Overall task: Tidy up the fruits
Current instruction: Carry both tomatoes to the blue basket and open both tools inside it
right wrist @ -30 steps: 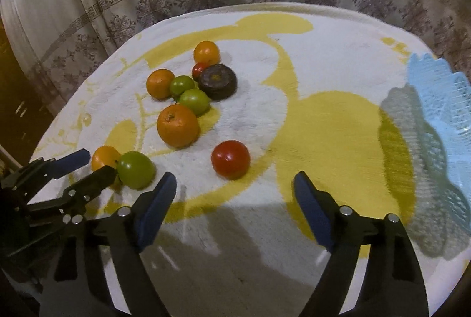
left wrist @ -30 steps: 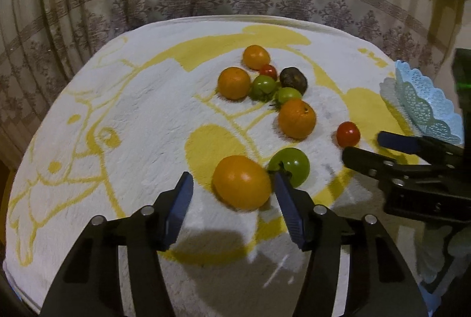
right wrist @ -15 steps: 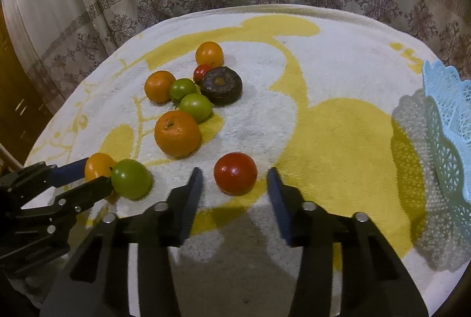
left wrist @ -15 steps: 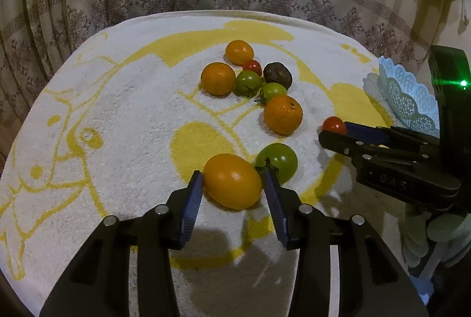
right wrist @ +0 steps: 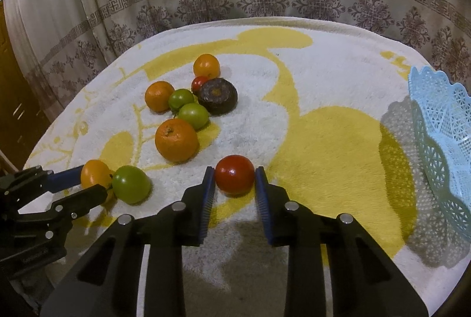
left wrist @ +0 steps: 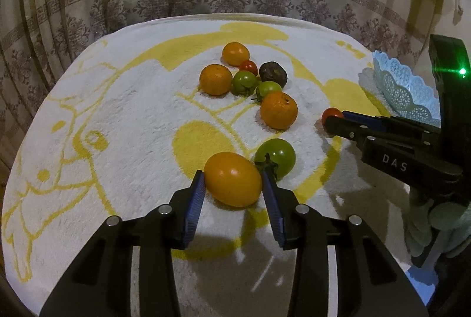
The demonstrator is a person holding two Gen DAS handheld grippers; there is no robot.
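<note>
L gripper (left wrist: pixel 232 184) jaws closing on orange tomato (left wrist: pixel 232 179) lying between pads; R gripper (right wrist: pixel 234 180) clamped on red tomato (right wrist: pixel 234 174), both low on towel for lift; blue basket (right wrist: pixel 441 122) far R of it, likely drop spot

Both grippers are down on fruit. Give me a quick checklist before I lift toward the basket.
1. Right gripper shut on red tomato: ok.
2. Left gripper around yellow tomato, jaws closing: grip firmness cannot tell.
3. Green tomato touches the left gripper's right finger, may roll: not ok.
4. Basket standing open: ok.
5. Grippers apart from each other: ok.
</note>
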